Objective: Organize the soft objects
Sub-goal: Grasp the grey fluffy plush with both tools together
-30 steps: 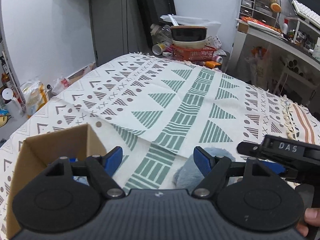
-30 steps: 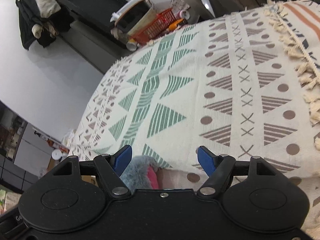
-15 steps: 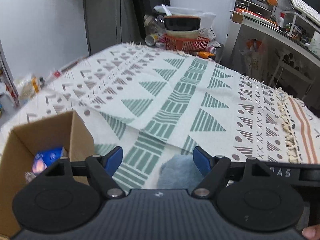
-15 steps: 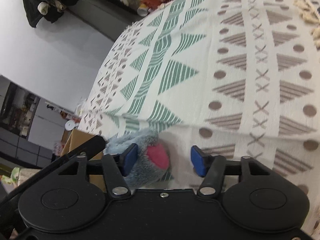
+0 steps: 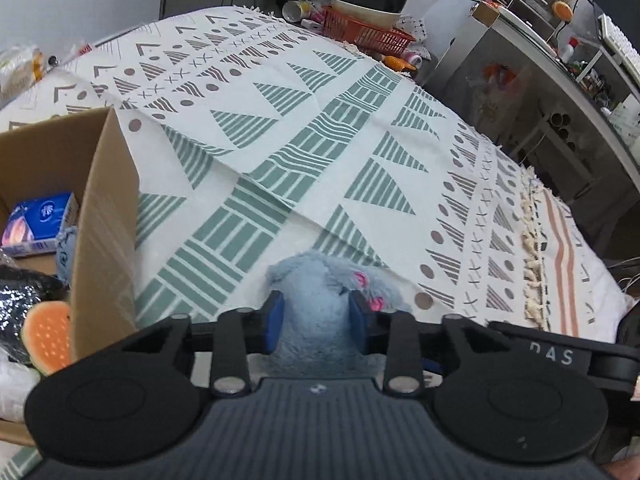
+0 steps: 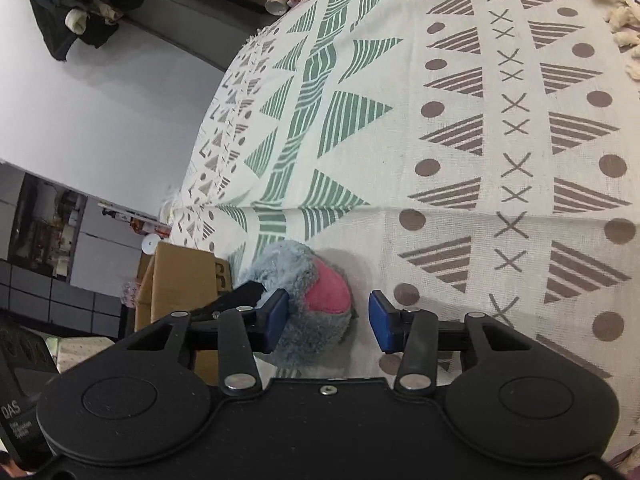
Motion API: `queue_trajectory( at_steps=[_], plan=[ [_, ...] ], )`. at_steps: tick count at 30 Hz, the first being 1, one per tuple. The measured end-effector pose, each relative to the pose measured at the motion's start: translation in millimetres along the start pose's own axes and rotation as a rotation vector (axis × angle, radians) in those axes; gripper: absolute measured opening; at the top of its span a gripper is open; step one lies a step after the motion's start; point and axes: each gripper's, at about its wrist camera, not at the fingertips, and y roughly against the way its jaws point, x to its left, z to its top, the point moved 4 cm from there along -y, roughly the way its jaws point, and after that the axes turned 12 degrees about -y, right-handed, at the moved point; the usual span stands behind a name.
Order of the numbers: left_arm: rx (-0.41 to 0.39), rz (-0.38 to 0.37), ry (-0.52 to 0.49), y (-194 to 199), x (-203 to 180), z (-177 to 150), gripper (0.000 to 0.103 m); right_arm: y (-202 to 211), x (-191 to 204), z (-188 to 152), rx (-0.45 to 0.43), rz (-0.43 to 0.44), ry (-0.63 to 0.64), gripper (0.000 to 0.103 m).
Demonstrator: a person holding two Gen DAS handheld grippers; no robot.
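Note:
A fluffy grey-blue plush toy [image 5: 320, 300] with pink patches lies on the patterned bedspread [image 5: 320, 140]. My left gripper [image 5: 316, 316] is shut on the plush, its blue pads pressed into both sides. In the right wrist view the same plush [image 6: 308, 292] shows a pink pad. My right gripper [image 6: 328, 320] is open around the plush; the left pad touches the fur and the right pad stands apart. An open cardboard box [image 5: 104, 208] stands on the left of the plush.
The box holds a blue tissue pack [image 5: 36, 220], a dark shiny bag [image 5: 20, 300] and an orange slice toy [image 5: 46, 330]. An orange basket with bowls [image 5: 366, 20] stands past the bed's far edge. Shelves and a desk [image 5: 560, 60] are at right.
My left gripper moved down and forward and closed on the plush. My right gripper lowered over the plush and its jaws narrowed a little but stay open.

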Motion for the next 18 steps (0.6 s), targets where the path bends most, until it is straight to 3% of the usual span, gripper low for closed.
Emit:
queue_trajectory(
  at_steps=[3,6,11,18],
  plan=[
    [0.003,-0.002,0.009,0,1,-1,0.032,3,3,3,-0.016,0.039,-0.013,0.043],
    [0.055,-0.012,0.035,-7,3,-6,0.032,3,2,5,-0.026,0.060,-0.033,0.043],
    [0.069,-0.014,0.050,-10,4,-8,0.031,-18,0,2,0.009,0.026,-0.027,0.038],
    [0.057,-0.032,0.100,-8,11,-9,0.023,-18,2,-10,0.030,0.007,0.015,0.030]
  ],
)
